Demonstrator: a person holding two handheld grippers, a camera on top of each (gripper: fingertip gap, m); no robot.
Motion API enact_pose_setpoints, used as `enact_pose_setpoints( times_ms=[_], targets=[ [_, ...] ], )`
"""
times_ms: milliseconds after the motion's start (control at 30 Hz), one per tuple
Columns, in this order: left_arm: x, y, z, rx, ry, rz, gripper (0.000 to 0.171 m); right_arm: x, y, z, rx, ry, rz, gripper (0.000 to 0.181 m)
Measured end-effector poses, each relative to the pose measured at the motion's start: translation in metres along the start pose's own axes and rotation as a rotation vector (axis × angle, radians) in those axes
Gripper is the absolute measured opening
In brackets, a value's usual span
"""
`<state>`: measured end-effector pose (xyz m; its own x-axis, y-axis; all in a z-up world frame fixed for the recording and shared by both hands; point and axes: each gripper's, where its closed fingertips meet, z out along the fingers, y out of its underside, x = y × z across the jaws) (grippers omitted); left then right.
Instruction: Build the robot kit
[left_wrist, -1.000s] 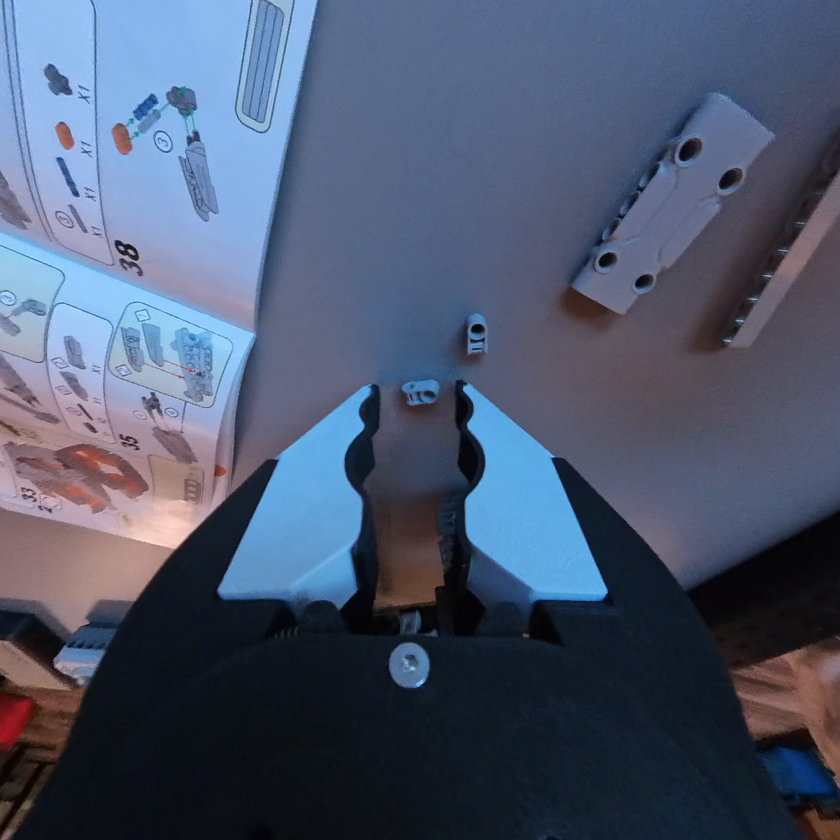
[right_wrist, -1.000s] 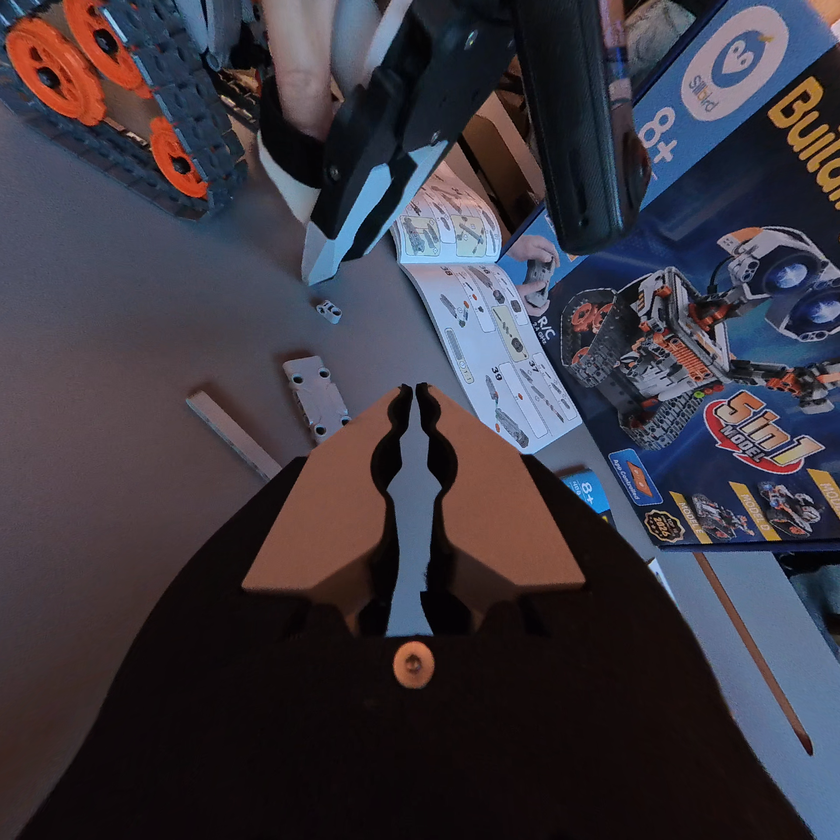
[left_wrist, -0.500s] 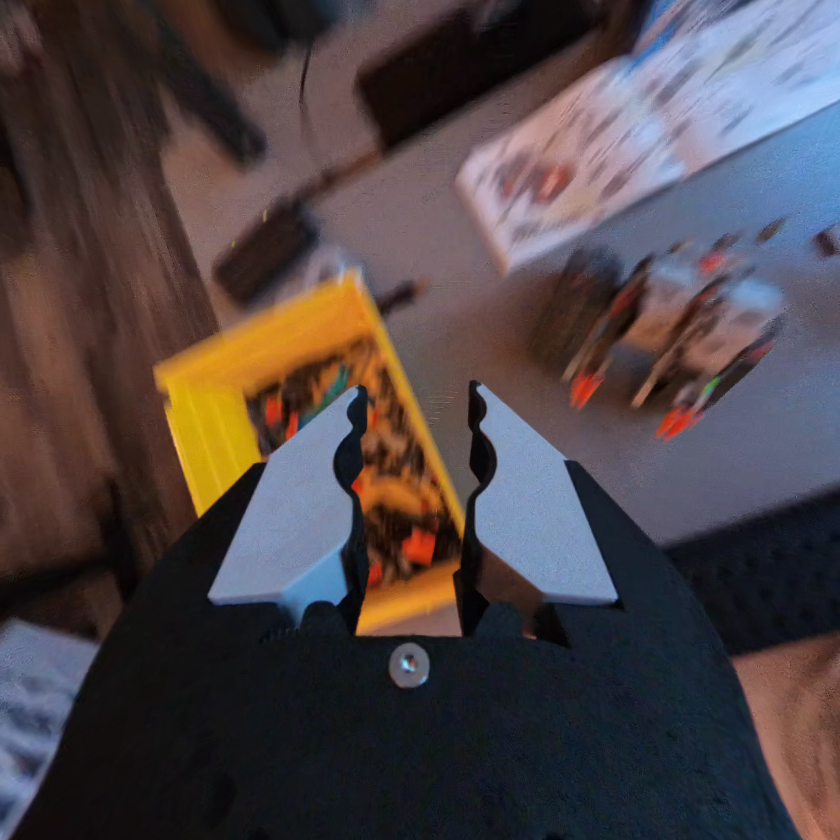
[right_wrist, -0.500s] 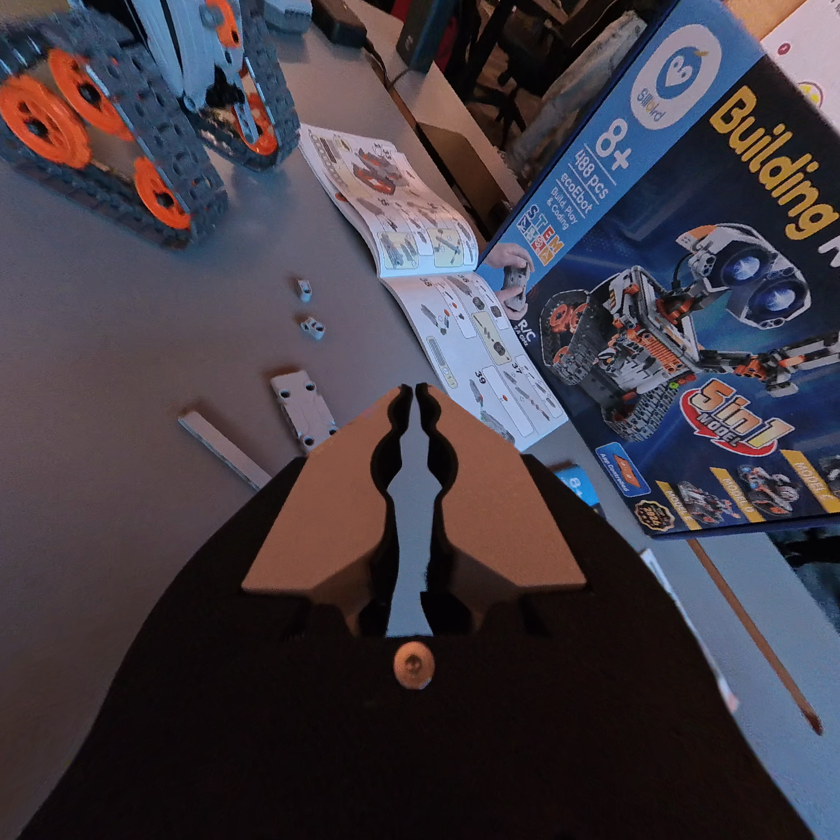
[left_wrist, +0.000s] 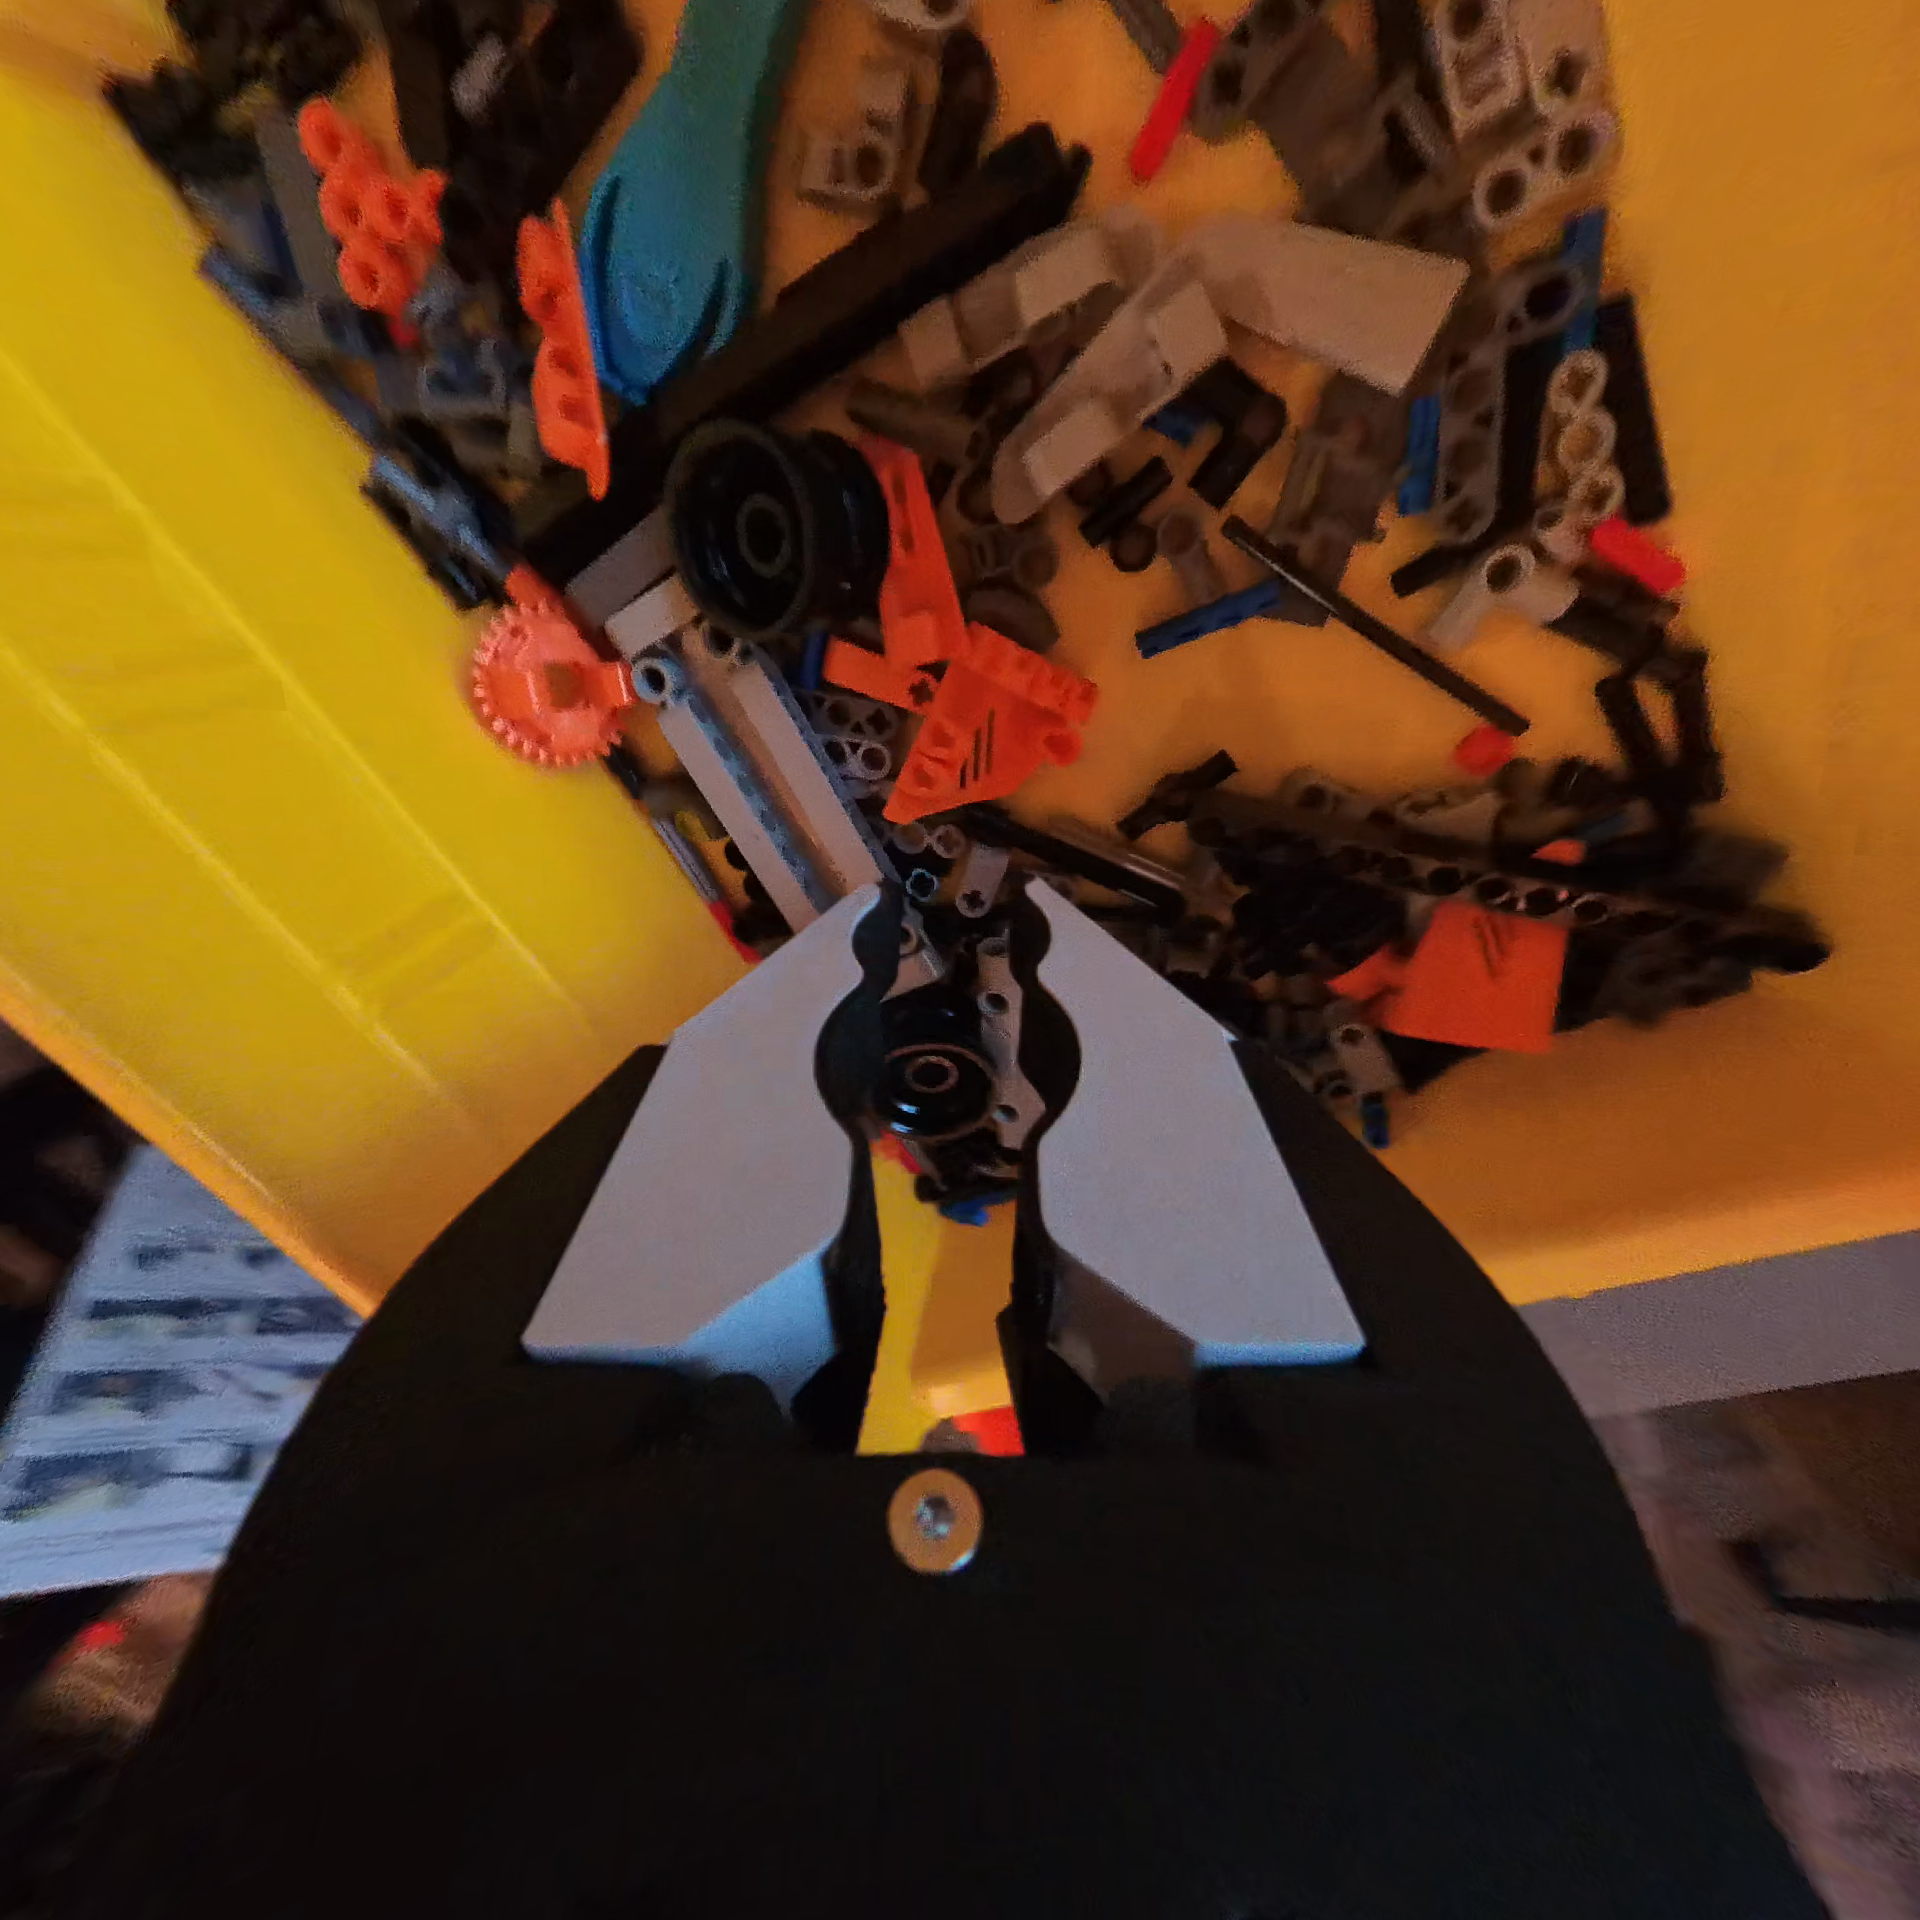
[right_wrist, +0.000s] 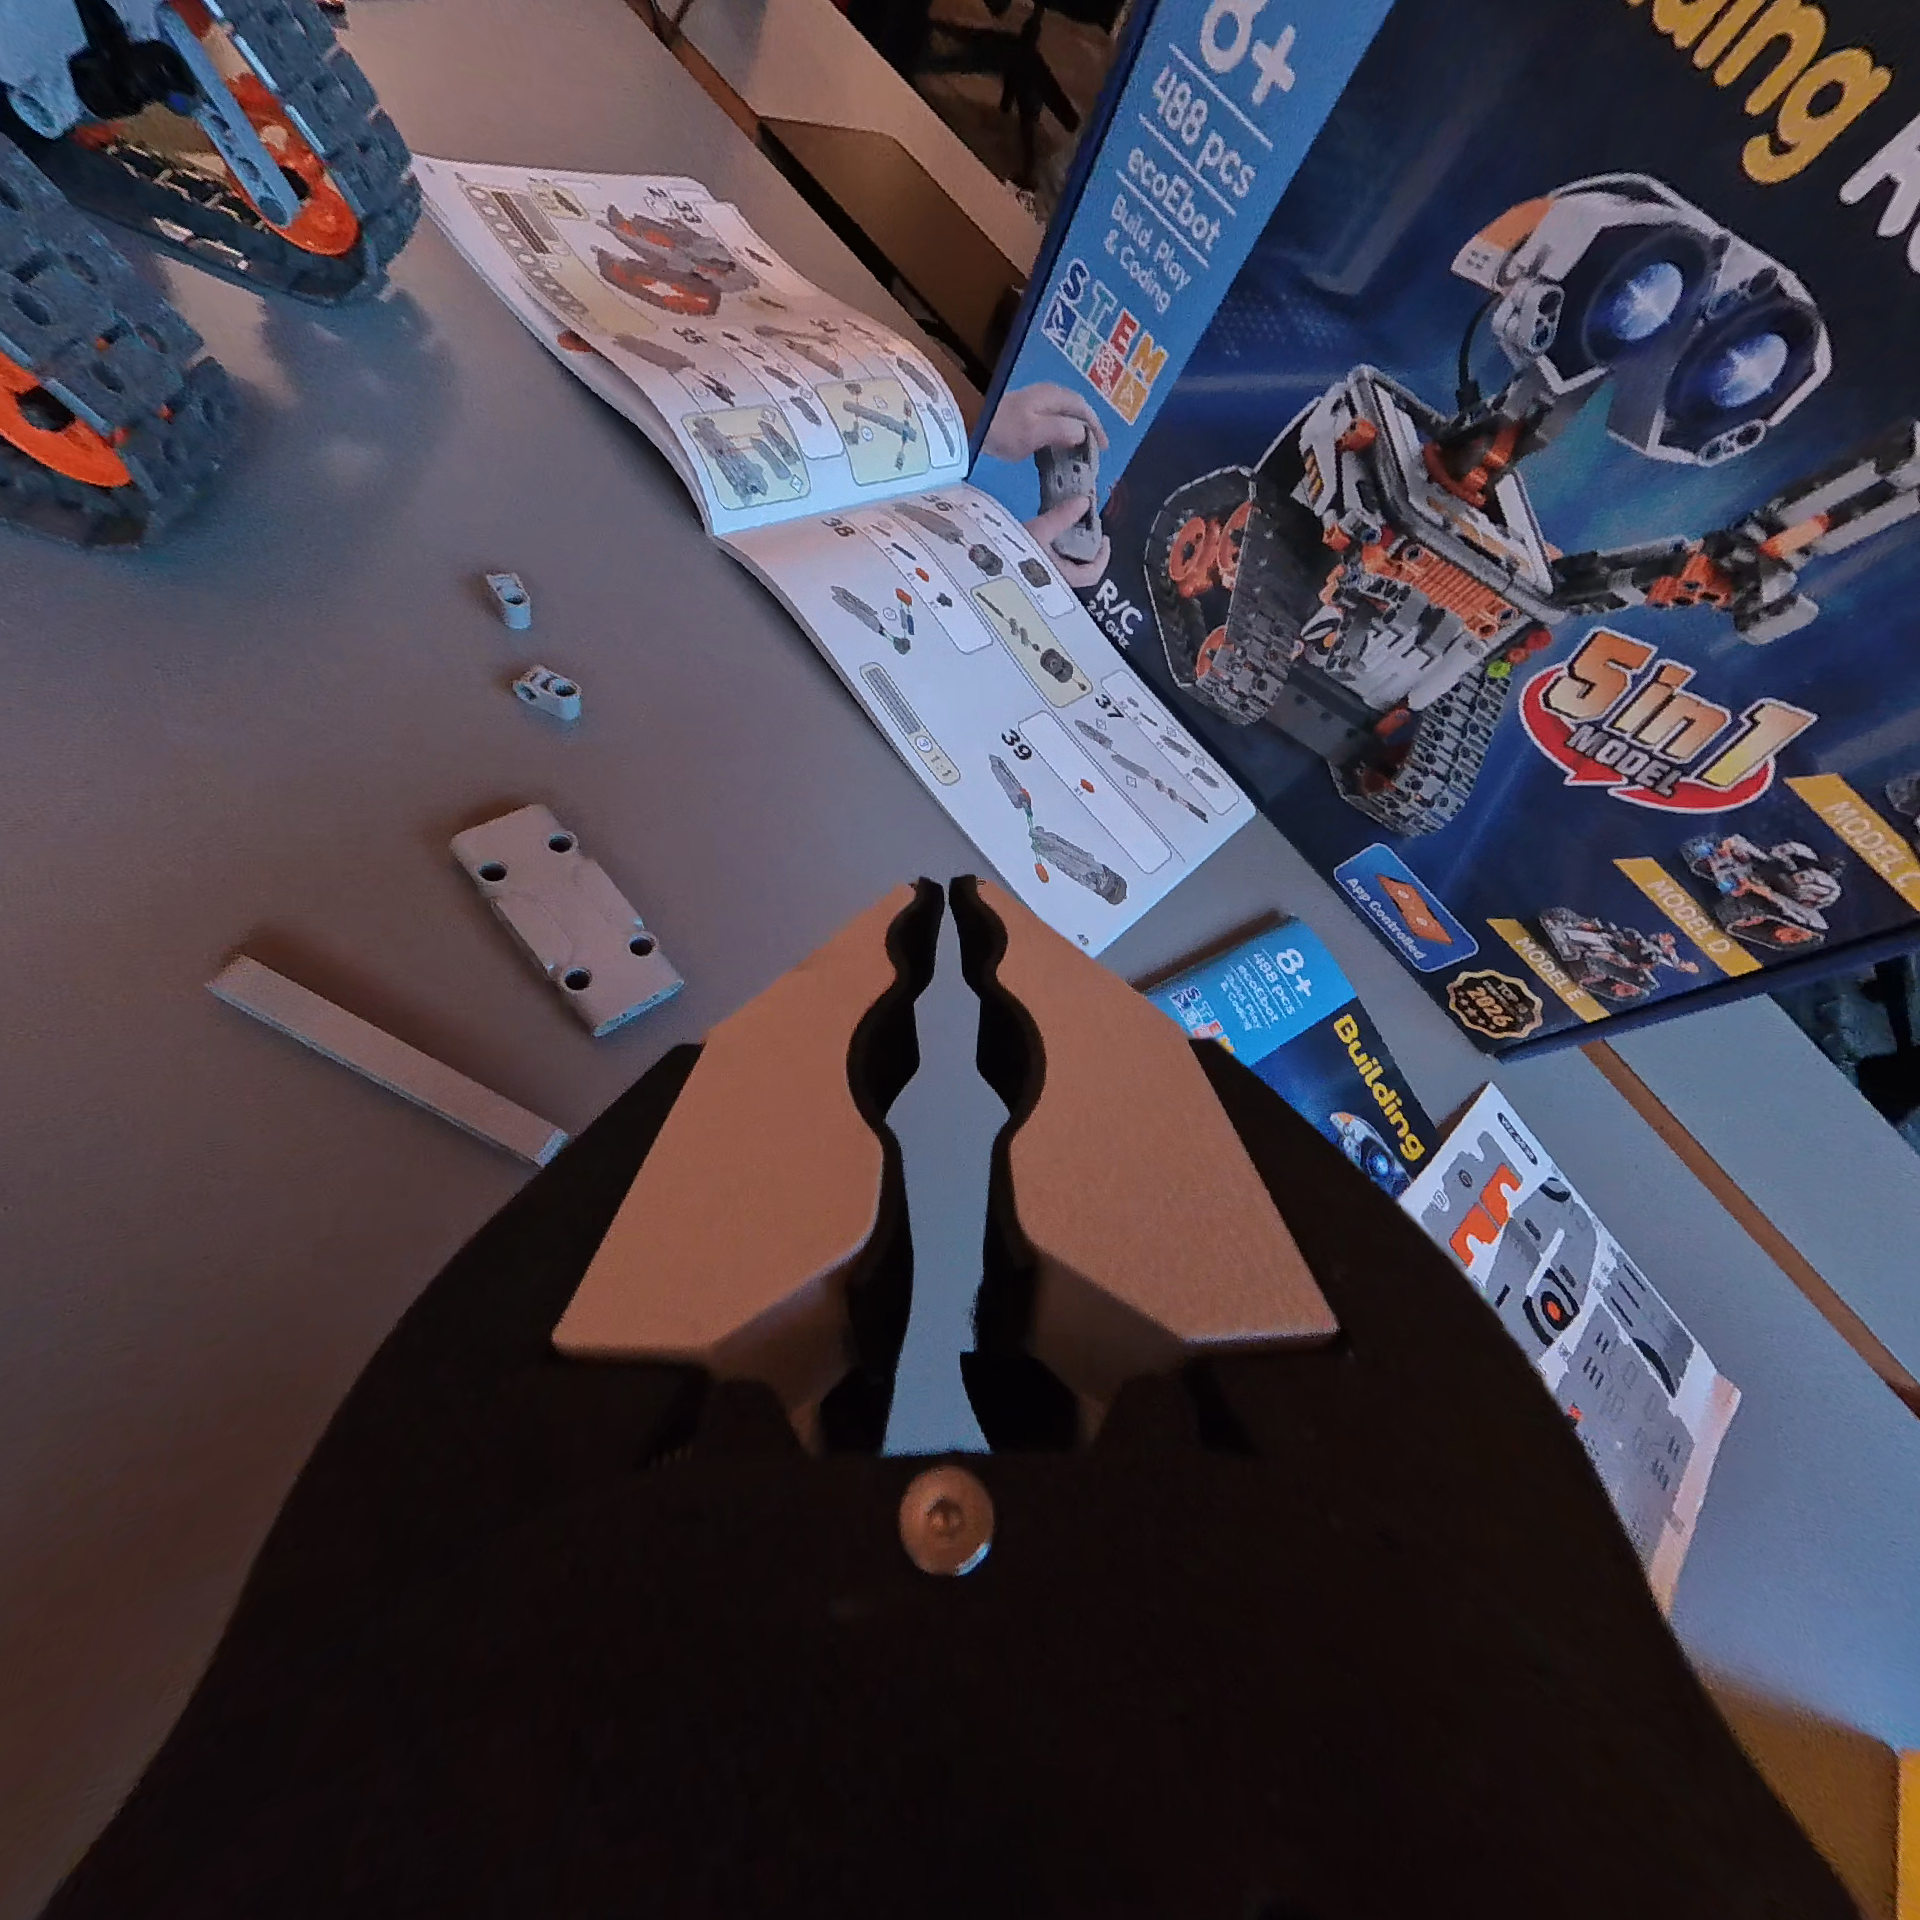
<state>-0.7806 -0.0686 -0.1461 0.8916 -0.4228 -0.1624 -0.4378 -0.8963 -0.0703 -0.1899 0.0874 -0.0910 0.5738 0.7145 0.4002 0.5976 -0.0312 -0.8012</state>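
Observation:
My left gripper (left_wrist: 951, 899) is open and hangs low over a yellow bin (left_wrist: 260, 727) full of loose building parts. Between its fingers I see a small black wheel (left_wrist: 930, 1081) and small grey connector pieces lying in the pile; I cannot tell if the fingers touch them. A long grey beam (left_wrist: 758, 758), an orange panel (left_wrist: 987, 727) and a larger black wheel (left_wrist: 774, 530) lie just ahead of the tips. My right gripper (right_wrist: 935, 888) is shut and empty above the grey table, near a grey plate with holes (right_wrist: 566, 914).
On the table in the right wrist view lie two small grey connectors (right_wrist: 509, 600) (right_wrist: 548, 691), a long grey beam (right_wrist: 384, 1060), an open instruction booklet (right_wrist: 831, 520), a big blue box (right_wrist: 1507, 468), a tracked model (right_wrist: 156, 208) and leaflets (right_wrist: 1558, 1299). The grippers' ends are close to 60 centimeters from one another.
My left gripper has swung away from the small grey connectors on the table to the yellow bin and dropped close over its parts. The right gripper has drifted slightly, still shut.

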Motion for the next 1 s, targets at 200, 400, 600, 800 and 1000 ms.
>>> enact_pose_setpoints(
  times_ms=[200, 400, 600, 800, 1000],
  targets=[
    [-0.004, 0.004, 0.007, -0.042, -0.048, 0.193, 0.02, 0.001, 0.012, 0.005, -0.041, 0.0, 0.006, 0.003],
    [0.0, 0.007, 0.005, -0.028, 0.002, 0.185, 0.012, -0.002, 0.017, 0.006, -0.065, -0.005, -0.029, 0.003],
    [0.005, 0.007, 0.005, 0.004, -0.006, 0.265, 0.008, -0.002, 0.019, 0.006, -0.064, -0.016, -0.017, 0.003],
    [0.006, 0.013, 0.011, -0.049, 0.064, 0.259, 0.007, -0.003, 0.025, 0.005, -0.093, -0.016, -0.035, 0.003],
    [0.006, 0.015, 0.01, -0.055, 0.129, 0.23, 0.005, -0.004, 0.027, 0.003, -0.094, -0.027, -0.032, 0.002]
  ],
)
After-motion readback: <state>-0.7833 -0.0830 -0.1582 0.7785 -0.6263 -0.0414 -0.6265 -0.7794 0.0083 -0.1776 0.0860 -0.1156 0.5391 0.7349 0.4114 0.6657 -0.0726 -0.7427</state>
